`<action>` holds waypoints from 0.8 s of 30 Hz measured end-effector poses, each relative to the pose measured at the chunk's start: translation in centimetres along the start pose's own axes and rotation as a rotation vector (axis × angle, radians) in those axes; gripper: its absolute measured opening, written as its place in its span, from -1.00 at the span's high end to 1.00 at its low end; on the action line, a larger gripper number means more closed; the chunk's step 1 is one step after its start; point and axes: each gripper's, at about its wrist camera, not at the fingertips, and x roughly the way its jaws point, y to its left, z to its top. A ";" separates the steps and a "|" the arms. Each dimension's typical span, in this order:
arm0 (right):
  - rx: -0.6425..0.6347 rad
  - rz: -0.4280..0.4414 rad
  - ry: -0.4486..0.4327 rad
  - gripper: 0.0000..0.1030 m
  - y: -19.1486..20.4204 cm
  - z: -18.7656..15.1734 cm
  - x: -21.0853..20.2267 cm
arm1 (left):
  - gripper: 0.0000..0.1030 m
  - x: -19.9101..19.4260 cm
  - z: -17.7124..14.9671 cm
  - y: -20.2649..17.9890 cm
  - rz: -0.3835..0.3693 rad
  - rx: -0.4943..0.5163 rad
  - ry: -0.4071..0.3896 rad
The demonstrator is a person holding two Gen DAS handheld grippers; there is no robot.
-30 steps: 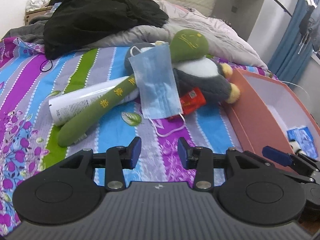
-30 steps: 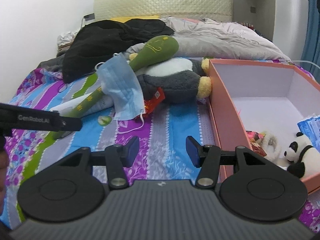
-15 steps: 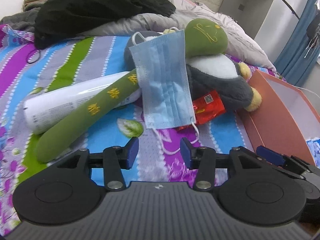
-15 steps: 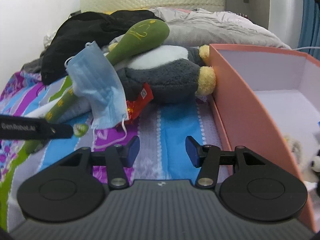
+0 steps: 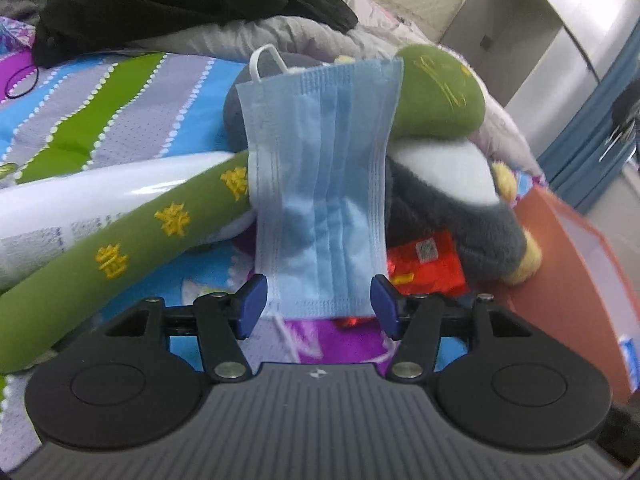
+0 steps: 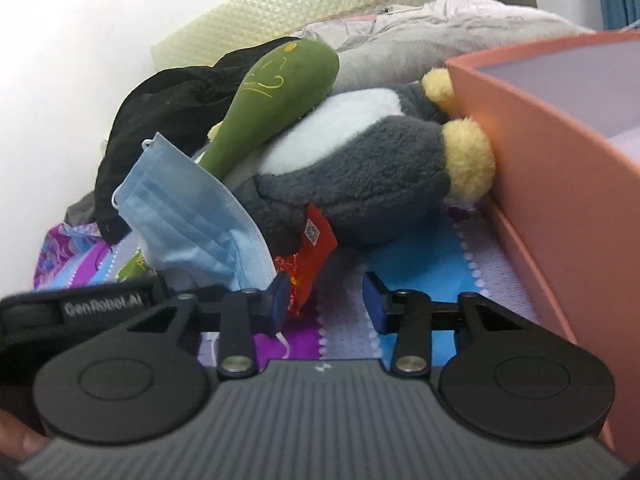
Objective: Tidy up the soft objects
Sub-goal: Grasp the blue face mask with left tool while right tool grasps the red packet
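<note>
**Grasp Setup: Face Mask on the Bed**

My left gripper (image 5: 318, 304) has its fingers apart, one on each side of the lower hem of the blue face mask (image 5: 320, 184). Neither pad appears to press the fabric yet. My right gripper (image 6: 325, 304) is also spread and holds nothing; it hovers low over the striped bedspread (image 6: 420, 276), near the red packet (image 6: 312, 248).

Location of the item: the mask is draped over the green plush stick (image 5: 168, 224) and against the grey penguin plush (image 5: 456, 208), with its lower edge hanging just above the bedspread. The pink box (image 6: 540, 168) stands to the right, touching the penguin's yellow feet.

Handling notes, by judgement:
- The mask is very light, thin and limp. It will fold and sag when lifted.
- It is not fragile, but the pleated fabric may slip from a shallow pinch.
- Take hold across the lower hem, where the stitched band is stiffest. Avoid the ear loop (image 5: 266, 60), which stretches and may snag on the plush.
- Lift straight up so the green stick beneath is not dragged along.
</note>
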 end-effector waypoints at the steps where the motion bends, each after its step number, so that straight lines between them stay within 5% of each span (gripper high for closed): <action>1: 0.005 0.007 -0.003 0.18 0.0 0.1 0.2 | -0.23 0.2 0.3 0.0 -0.007 -0.006 -0.005; 6: 0.040 0.056 0.017 0.37 -0.3 0.5 1.8 | -0.23 2.0 1.7 -0.3 -0.031 -0.043 -0.001; 11: 0.048 0.091 0.048 0.78 -0.4 0.5 3.0 | -0.23 3.8 2.8 -0.9 -0.046 -0.051 0.023; 18: 0.014 0.141 0.049 0.86 0.0 0.3 2.8 | -0.19 5.3 2.9 -1.4 -0.015 -0.018 0.047; 24: 0.008 0.149 0.059 0.90 0.2 0.3 2.9 | 0.42 5.3 2.7 -1.7 -0.002 0.017 0.053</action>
